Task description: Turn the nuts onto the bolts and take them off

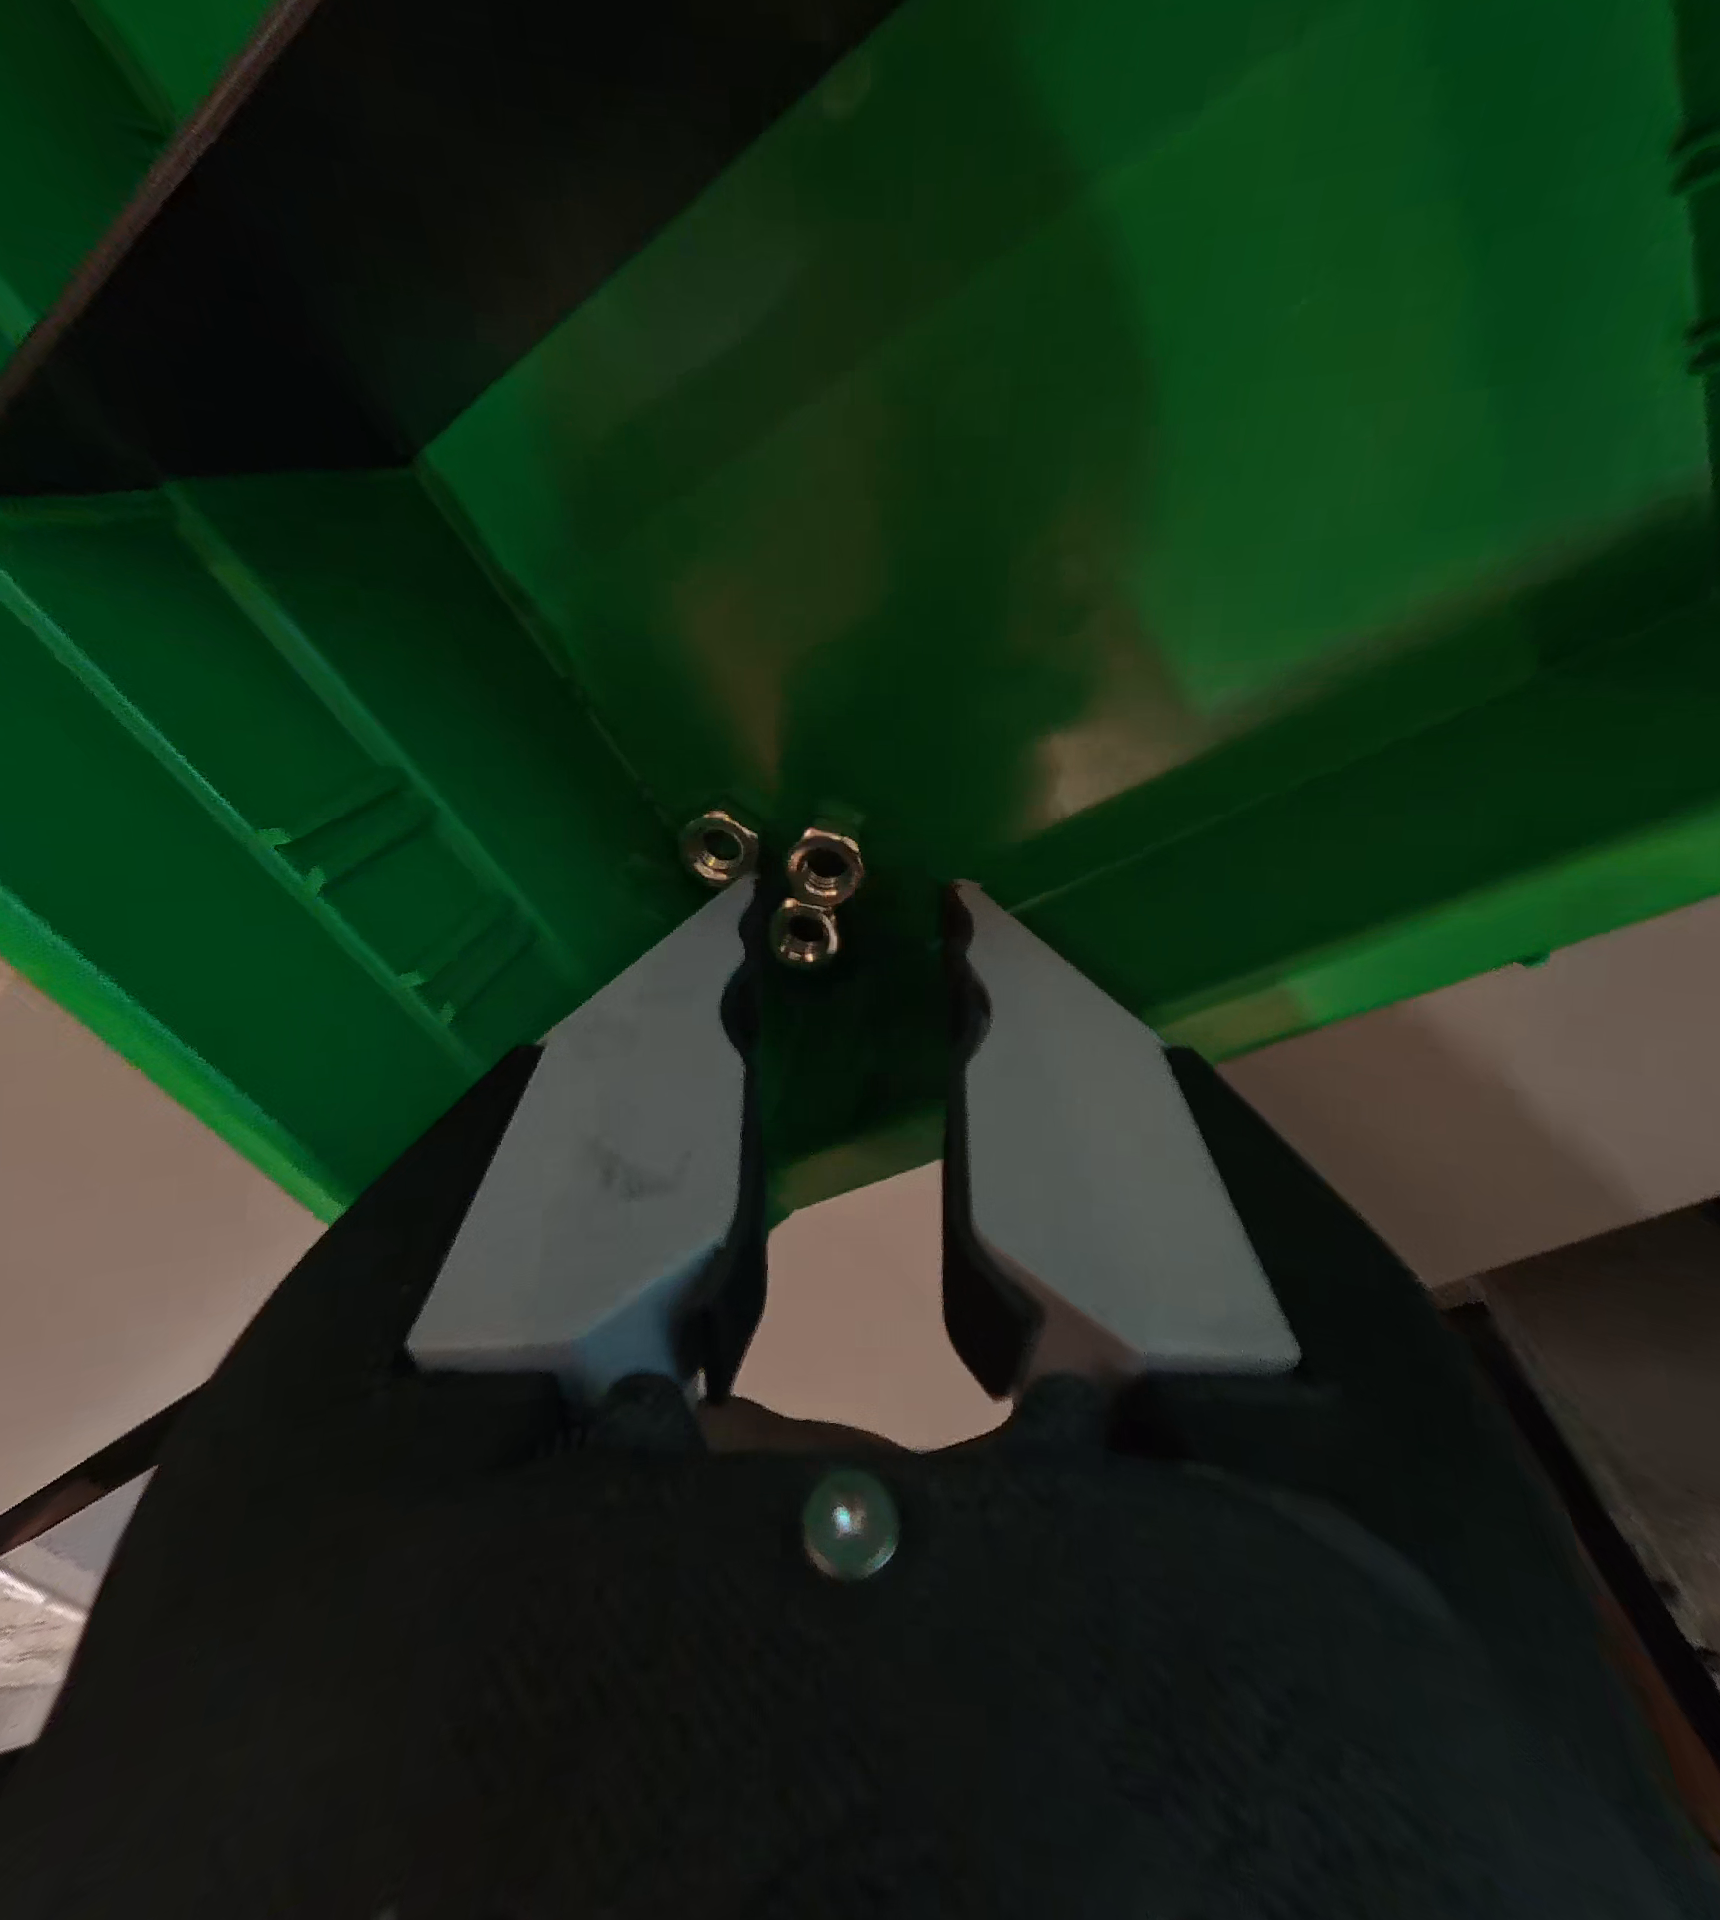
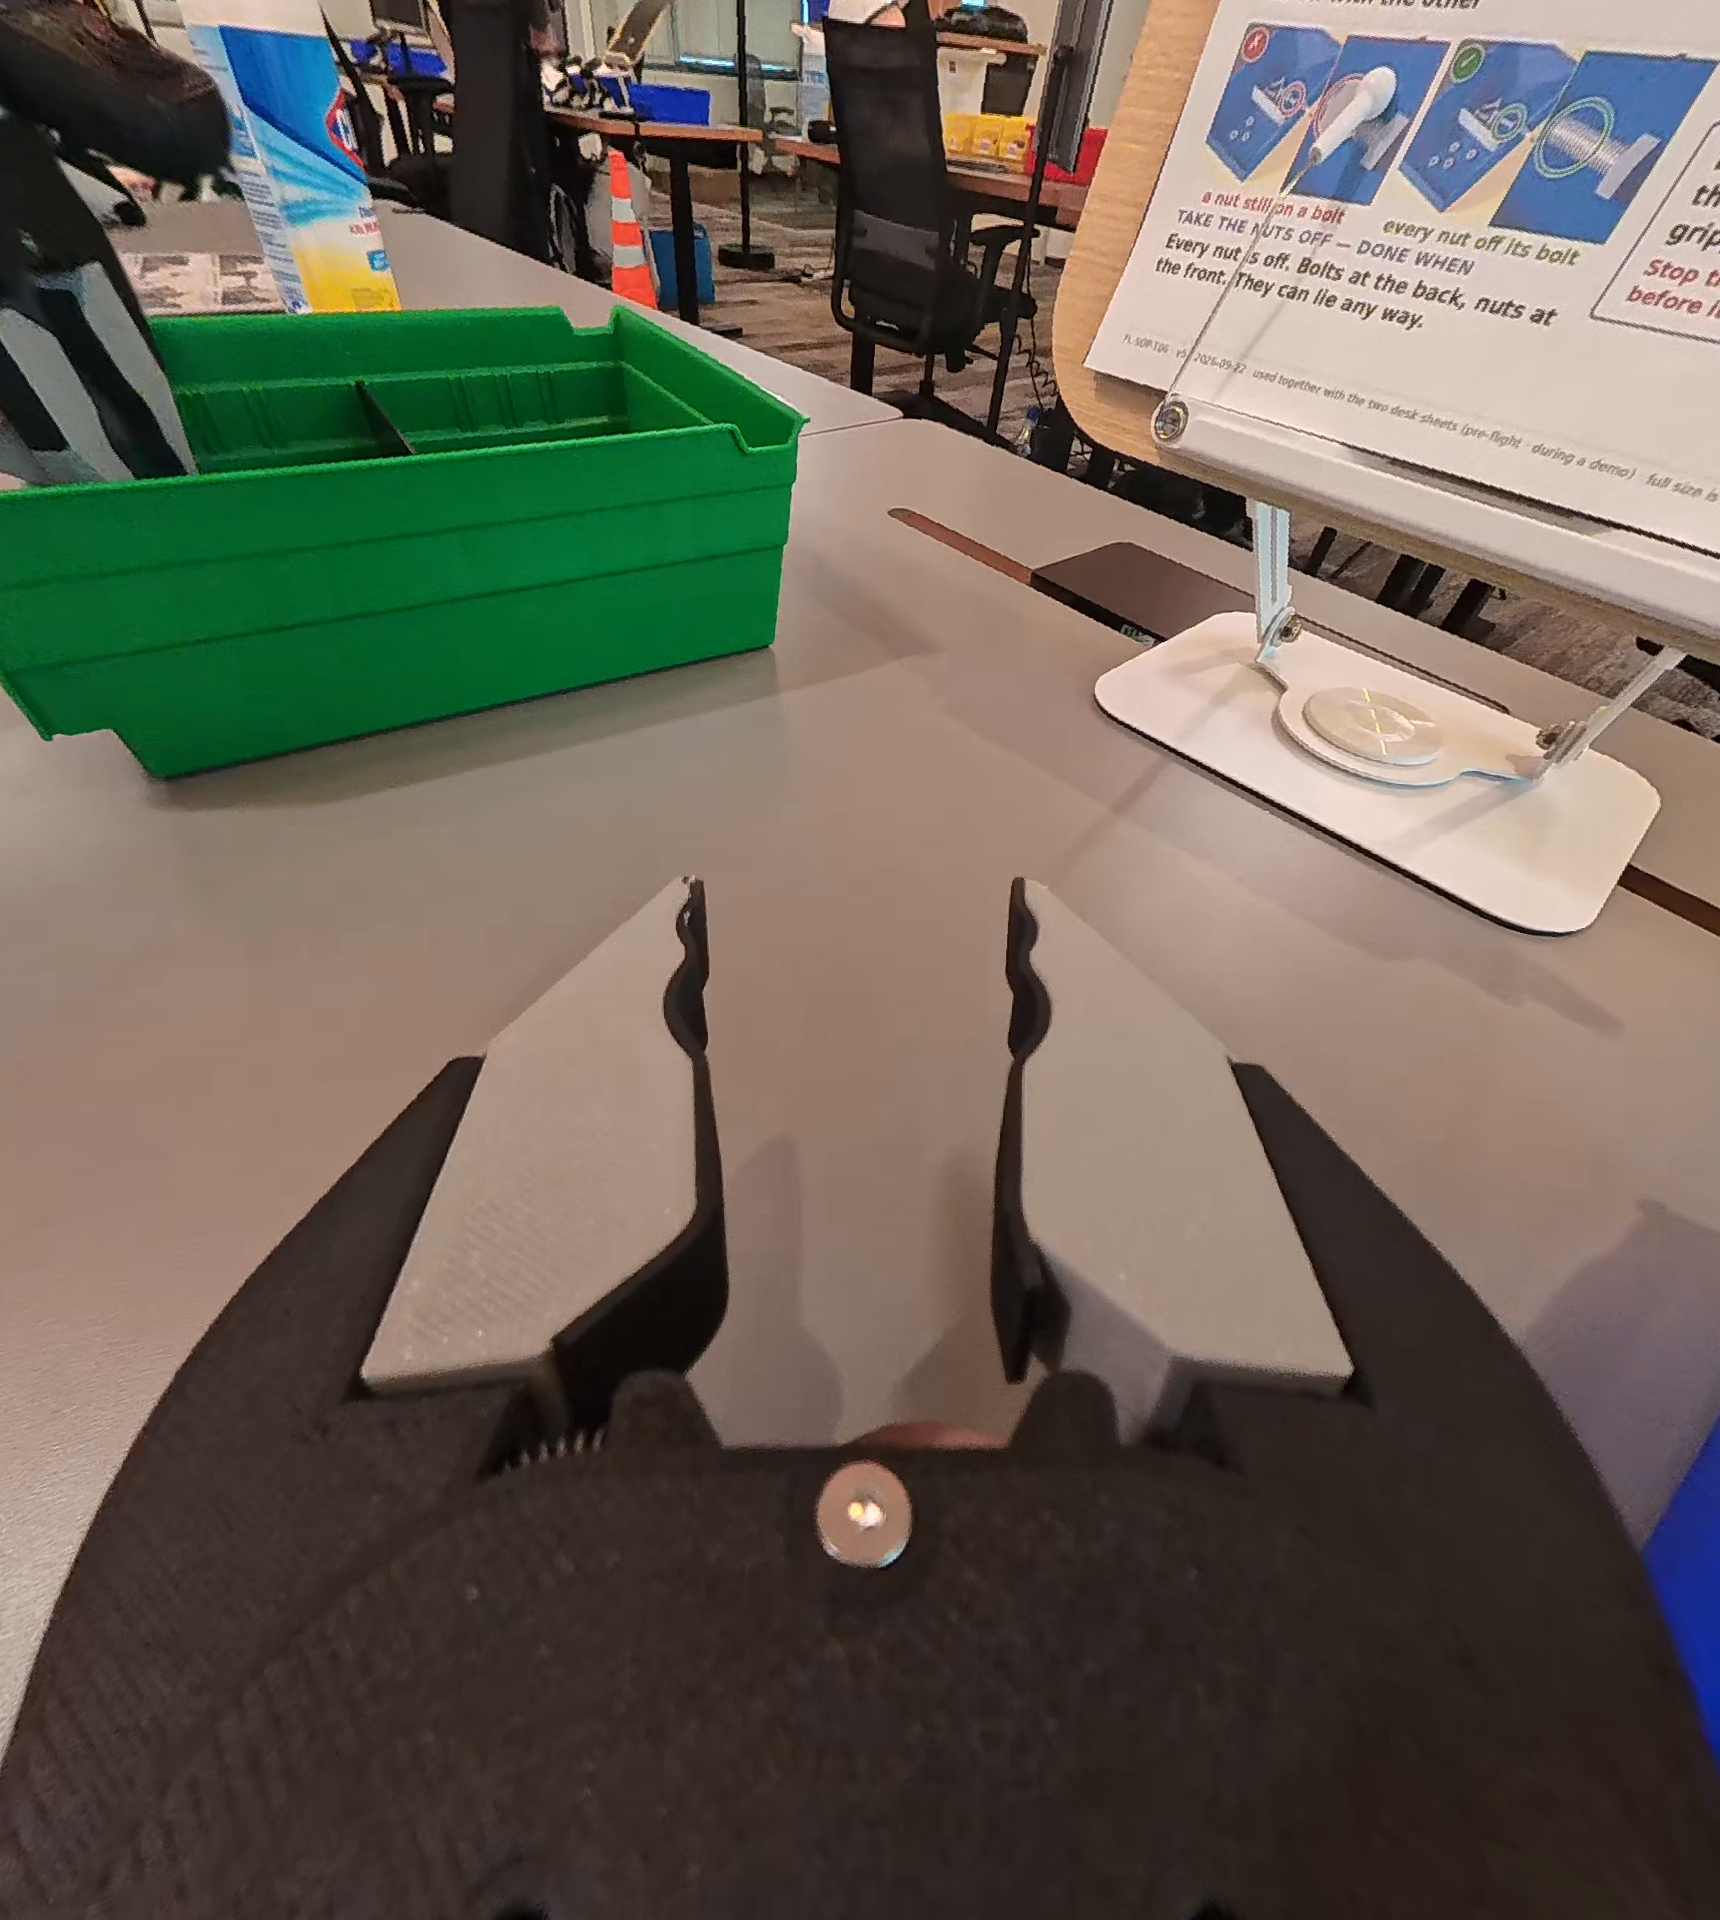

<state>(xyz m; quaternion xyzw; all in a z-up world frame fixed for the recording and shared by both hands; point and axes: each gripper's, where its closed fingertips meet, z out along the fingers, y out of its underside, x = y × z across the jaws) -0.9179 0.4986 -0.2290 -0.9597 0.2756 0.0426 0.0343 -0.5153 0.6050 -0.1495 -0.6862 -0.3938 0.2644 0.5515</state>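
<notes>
left gripper (image 1: 851, 894) held wide, nothing gripped | three nuts (image 1: 806, 891) clustered at its tips, just inside the left finger, in the green bin (image 1: 1251, 468) corner | judged light, hard, slippery: to be pinched across flats | right gripper (image 2: 851, 894) wide, empty, over the table (image 2: 835, 727)

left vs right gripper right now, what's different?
The left gripper is dipped into the green bin, tips at three nuts in a corner; the right gripper hovers over bare grey table, away from the bin. A nut lies between the left's fingers; nothing lies between the right's. Both are open and empty.
</notes>
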